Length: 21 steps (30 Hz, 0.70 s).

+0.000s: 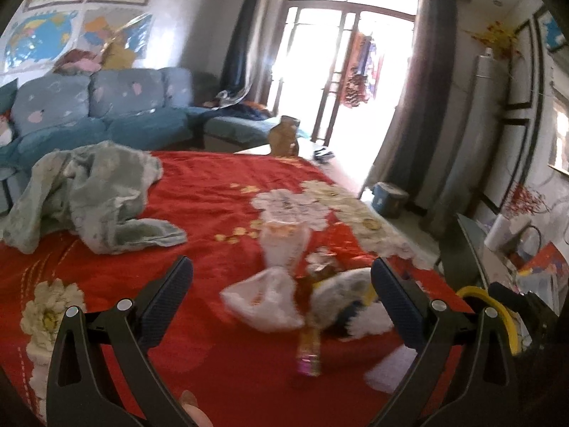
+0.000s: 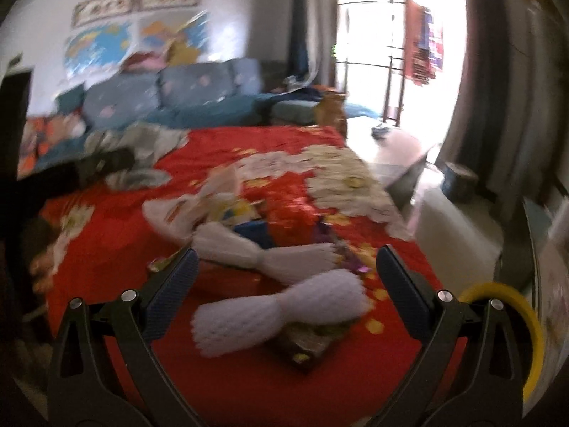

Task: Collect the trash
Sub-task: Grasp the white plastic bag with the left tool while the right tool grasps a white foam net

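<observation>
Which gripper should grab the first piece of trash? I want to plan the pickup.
Probably the right gripper: its open jaws already frame a white foam net lying on the red cloth. The left gripper is open too, but faces a mixed, blurred pile.

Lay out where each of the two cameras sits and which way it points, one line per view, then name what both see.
Left wrist: on the left gripper, facing along its open fingers over the red bedspread at blurred trash; a fingertip shows at the bottom edge.
Right wrist: on the right gripper, open, facing white foam netting on the bedspread.
Shared: bedspread, blue sofa, bright balcony door.
</observation>
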Each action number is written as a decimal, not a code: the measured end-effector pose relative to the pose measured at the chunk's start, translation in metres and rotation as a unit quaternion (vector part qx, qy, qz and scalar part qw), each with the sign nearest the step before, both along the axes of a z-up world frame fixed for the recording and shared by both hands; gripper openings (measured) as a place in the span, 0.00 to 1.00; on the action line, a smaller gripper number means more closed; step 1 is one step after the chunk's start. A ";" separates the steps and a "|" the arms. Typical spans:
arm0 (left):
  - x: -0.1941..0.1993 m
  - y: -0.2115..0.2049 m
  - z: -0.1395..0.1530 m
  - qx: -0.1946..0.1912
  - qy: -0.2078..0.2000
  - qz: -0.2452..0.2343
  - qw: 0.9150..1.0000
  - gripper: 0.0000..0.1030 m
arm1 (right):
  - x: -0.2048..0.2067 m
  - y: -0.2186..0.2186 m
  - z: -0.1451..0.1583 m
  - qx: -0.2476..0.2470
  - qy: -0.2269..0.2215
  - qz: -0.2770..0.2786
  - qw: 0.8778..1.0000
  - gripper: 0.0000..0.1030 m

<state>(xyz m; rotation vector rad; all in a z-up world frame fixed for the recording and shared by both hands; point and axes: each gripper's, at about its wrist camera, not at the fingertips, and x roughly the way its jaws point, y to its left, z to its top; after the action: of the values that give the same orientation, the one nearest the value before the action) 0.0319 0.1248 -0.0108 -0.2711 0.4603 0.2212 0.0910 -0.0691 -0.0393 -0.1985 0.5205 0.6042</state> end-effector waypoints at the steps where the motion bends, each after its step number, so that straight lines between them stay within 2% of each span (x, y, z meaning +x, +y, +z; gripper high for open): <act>1: 0.001 0.005 -0.001 -0.002 0.005 0.006 1.000 0.94 | 0.000 0.005 -0.001 -0.006 0.000 0.009 1.000 0.90; 7: 0.005 0.034 -0.013 -0.018 0.030 0.018 0.999 0.94 | 0.007 0.036 -0.010 -0.041 0.012 0.052 0.998 0.90; 15: 0.031 0.059 -0.048 -0.095 0.080 -0.024 0.992 0.94 | 0.017 0.068 -0.026 -0.102 0.012 0.086 0.991 0.87; 18: 0.042 0.060 -0.059 -0.113 0.103 -0.045 0.987 0.94 | 0.020 0.076 -0.031 -0.119 0.017 0.097 0.988 0.83; 21: 0.052 0.059 -0.067 -0.119 0.115 -0.055 0.985 0.94 | 0.023 0.080 -0.035 -0.125 0.025 0.104 0.986 0.72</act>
<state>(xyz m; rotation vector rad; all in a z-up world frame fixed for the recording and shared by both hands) 0.0837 0.1834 -0.0782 -0.4549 0.7307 0.0896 0.1138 0.0108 -0.0746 -0.4814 0.6281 0.7486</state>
